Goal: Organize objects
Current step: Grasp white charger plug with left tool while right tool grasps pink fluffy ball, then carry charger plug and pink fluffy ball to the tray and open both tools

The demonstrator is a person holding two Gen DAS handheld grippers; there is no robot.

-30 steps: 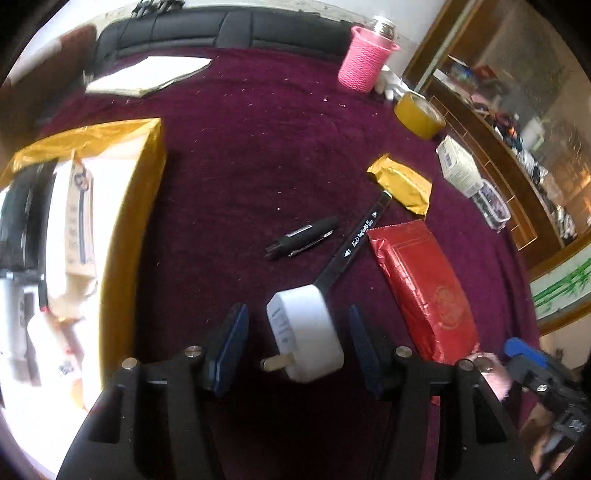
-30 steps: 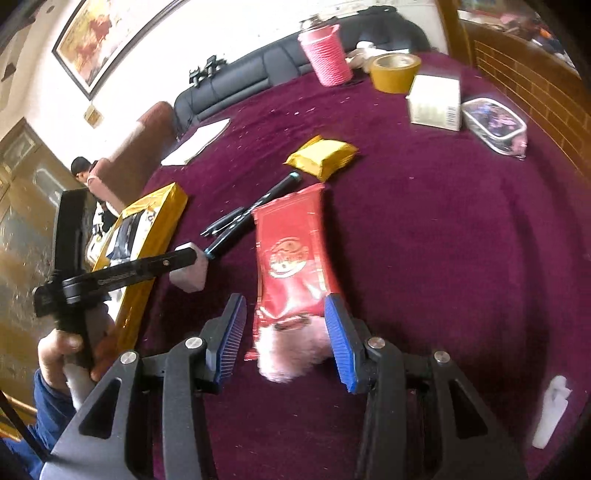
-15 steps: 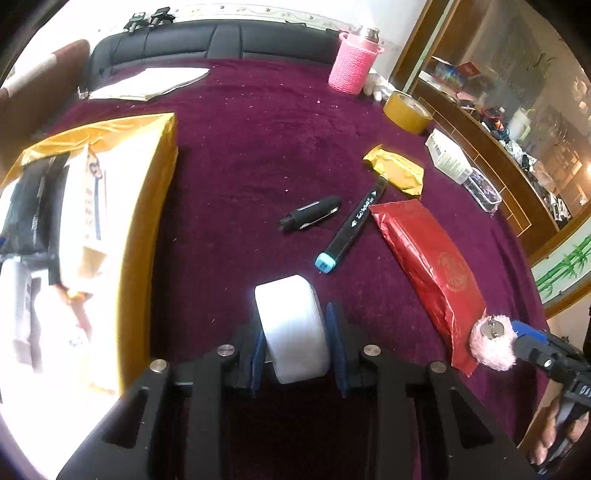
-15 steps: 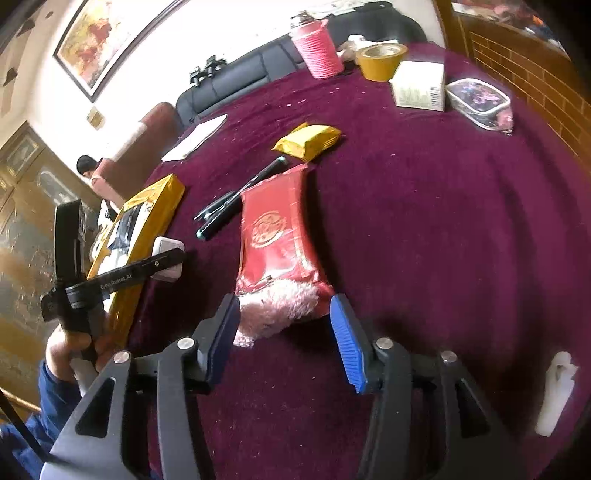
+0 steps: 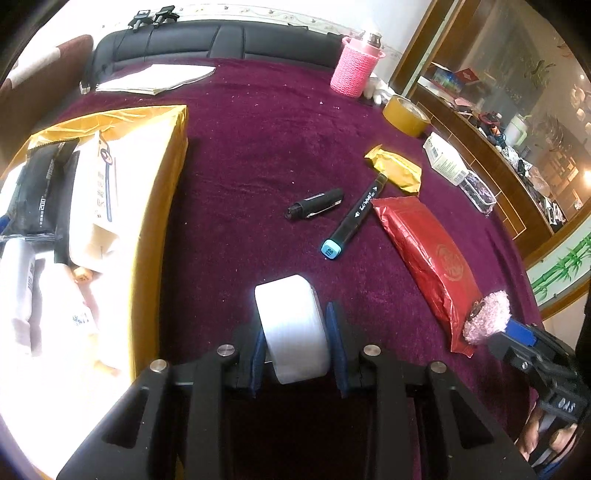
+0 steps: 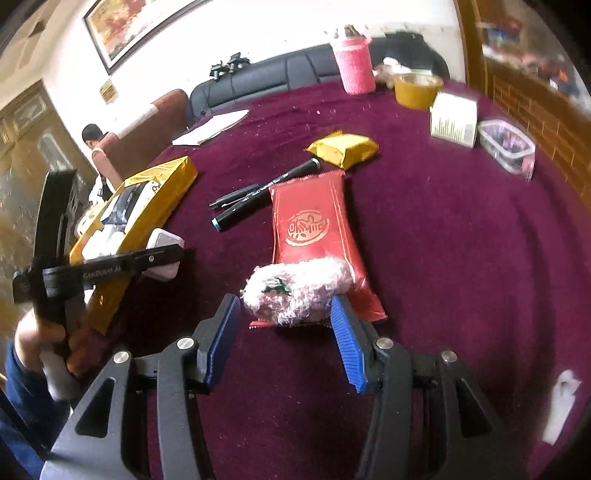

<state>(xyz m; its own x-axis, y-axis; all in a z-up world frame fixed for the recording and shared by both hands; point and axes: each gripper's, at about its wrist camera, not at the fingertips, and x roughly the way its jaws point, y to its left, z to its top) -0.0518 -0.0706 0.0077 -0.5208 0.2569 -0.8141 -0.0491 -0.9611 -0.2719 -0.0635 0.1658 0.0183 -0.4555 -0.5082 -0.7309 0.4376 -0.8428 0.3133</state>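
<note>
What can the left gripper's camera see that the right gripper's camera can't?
Only the left wrist view shows the left gripper squeezing the white plug adapter head-on, and the glass cabinet. Only the right wrist view shows the framed painting, a small white piece and the right gripper's open fingers around the pink fluffy ball. Both show the red packet, markers and gold box.

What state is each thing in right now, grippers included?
Left gripper: shut on the white plug.
Right gripper: open, around the pink pompom.
Pompom: lying on the red packet's near end.
Marker: capped, lying on the cloth.
Pen: lying beside the marker.
Gold box: open, holding items.
</note>
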